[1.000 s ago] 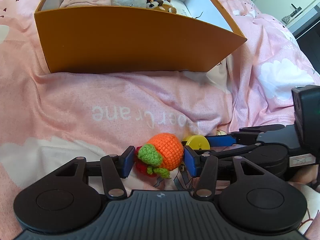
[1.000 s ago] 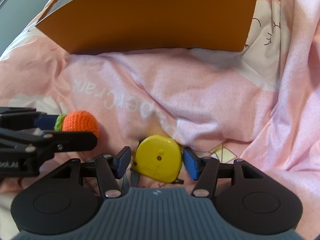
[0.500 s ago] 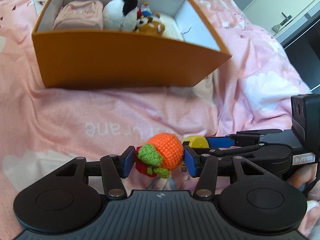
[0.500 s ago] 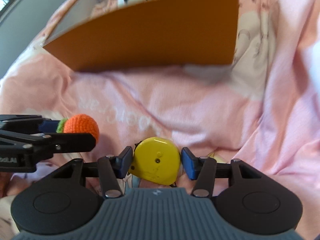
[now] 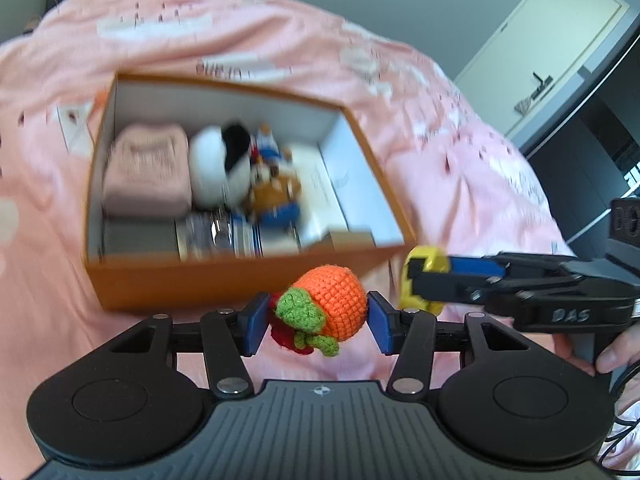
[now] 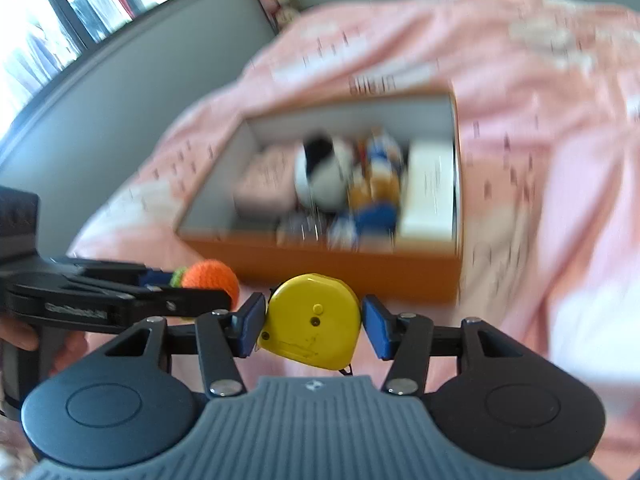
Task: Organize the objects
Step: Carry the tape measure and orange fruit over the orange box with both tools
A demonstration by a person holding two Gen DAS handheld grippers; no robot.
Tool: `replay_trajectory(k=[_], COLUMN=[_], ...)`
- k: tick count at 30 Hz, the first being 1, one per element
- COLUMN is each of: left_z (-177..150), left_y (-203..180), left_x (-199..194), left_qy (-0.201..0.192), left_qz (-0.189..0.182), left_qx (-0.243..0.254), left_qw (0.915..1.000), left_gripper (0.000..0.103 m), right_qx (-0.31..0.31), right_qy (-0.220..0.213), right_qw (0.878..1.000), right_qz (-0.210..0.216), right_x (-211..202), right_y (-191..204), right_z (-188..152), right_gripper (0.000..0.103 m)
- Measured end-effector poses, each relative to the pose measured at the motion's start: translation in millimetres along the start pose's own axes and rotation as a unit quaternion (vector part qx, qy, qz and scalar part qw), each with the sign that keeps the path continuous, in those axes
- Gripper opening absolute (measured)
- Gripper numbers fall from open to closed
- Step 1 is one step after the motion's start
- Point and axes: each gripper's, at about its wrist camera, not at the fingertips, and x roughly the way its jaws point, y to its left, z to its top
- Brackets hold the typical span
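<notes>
The left gripper (image 5: 318,322) jaws clamp an orange crocheted fruit toy (image 5: 334,306); the right gripper (image 6: 314,324) jaws clamp a yellow plastic tape measure (image 6: 314,320).

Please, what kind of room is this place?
Probably a bedroom: a pink duvet with cloud prints covers what looks like a bed, an orange box of soft toys sits on it, and a door and window are behind.

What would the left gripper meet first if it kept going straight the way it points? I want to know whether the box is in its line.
Probably the near wall of the orange box, just beyond the crocheted orange toy in the left gripper; blur and fisheye leave depth uncertain.
</notes>
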Motion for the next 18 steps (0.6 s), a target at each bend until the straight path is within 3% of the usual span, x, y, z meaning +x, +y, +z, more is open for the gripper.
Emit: replay_trajectory(k=[3, 7, 11, 18], left_z=[22, 43, 56, 69], left_y=[6, 10, 16, 32], left_x=[4, 25, 52, 81], left_qy=[-0.008, 0.022, 0.057, 0.096], left_qz=[0.000, 0.001, 0.024, 0.039], left_qx=[0.001, 0.039, 0.063, 0.076], left_qw=[1.0000, 0.9990, 0.9961, 0.9917], left_gripper=[0.059, 0.059, 0.059, 0.059], right_qx=[-0.016, -0.004, -0.004, -0.053], right_qy=[-0.030, -0.028, 0.017, 0.120], right_qw=[0.999, 1.000, 1.000, 0.991], right_qz=[-0.002, 0.004, -0.005, -0.016], right_x=[-9, 10, 52, 119], right_y=[-1, -12, -20, -28], right_z=[27, 58, 81, 87], right_gripper=[0.055, 0.055, 0.055, 0.055])
